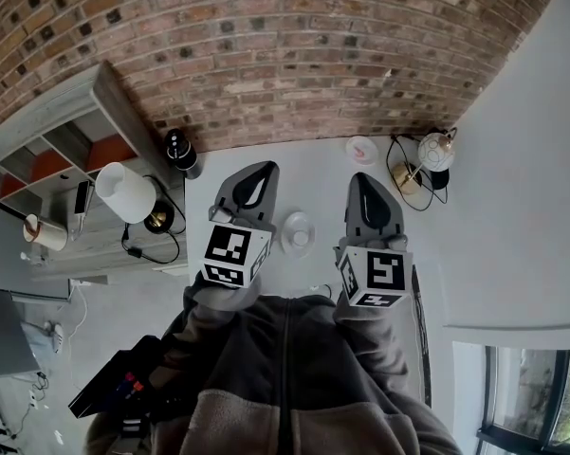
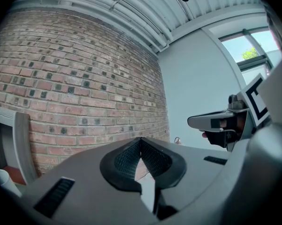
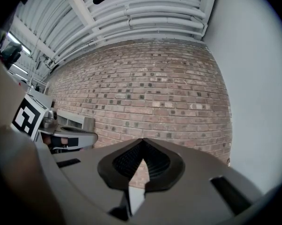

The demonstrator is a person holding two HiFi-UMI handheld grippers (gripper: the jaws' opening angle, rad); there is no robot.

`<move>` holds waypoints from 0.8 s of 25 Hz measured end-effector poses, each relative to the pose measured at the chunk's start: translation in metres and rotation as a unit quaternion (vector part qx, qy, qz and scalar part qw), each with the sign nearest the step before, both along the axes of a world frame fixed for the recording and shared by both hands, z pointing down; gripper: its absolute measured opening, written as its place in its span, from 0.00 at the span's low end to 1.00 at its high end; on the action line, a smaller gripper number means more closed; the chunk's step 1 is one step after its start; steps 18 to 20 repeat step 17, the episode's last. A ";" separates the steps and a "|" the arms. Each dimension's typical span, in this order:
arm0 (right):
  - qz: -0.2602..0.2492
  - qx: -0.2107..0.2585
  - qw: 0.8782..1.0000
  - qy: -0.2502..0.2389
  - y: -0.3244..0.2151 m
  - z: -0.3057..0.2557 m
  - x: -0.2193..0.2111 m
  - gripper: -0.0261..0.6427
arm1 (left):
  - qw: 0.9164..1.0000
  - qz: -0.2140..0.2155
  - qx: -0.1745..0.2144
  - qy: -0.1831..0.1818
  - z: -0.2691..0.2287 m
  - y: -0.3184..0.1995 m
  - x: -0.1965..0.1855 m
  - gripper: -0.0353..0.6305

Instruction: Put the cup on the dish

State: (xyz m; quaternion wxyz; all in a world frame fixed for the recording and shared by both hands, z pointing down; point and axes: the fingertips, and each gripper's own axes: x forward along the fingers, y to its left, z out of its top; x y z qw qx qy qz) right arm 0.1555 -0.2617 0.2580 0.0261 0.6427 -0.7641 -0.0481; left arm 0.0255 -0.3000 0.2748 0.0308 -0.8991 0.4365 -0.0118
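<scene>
In the head view a pale round dish (image 1: 298, 233) lies on the white table (image 1: 294, 169), between my two grippers. A small pinkish-white cup (image 1: 361, 149) stands farther off, near the brick wall. My left gripper (image 1: 257, 172) is held level over the table to the left of the dish, its jaws shut with nothing between them (image 2: 141, 140). My right gripper (image 1: 362, 180) is level on the dish's right, also shut and empty (image 3: 142, 141). Each gripper view faces the brick wall and shows neither the dish nor the cup.
A white lamp (image 1: 125, 192) and a black cylinder (image 1: 180, 150) stand at the table's left end. A round white object (image 1: 435, 152) with dark cables sits at the far right corner. A grey shelf unit (image 1: 66, 150) is on the left.
</scene>
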 end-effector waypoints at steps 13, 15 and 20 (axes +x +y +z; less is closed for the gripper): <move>-0.011 -0.001 1.000 -0.004 0.003 0.005 -0.006 0.04 | 1.000 0.004 -0.010 0.000 0.008 0.000 0.001 0.06; -0.012 -0.001 1.000 -0.003 0.004 0.006 -0.007 0.04 | 1.000 0.006 -0.011 0.000 0.009 0.000 0.001 0.06; -0.013 -0.001 1.000 -0.003 0.004 0.006 -0.009 0.04 | 1.000 0.007 -0.012 0.000 0.010 0.000 0.001 0.06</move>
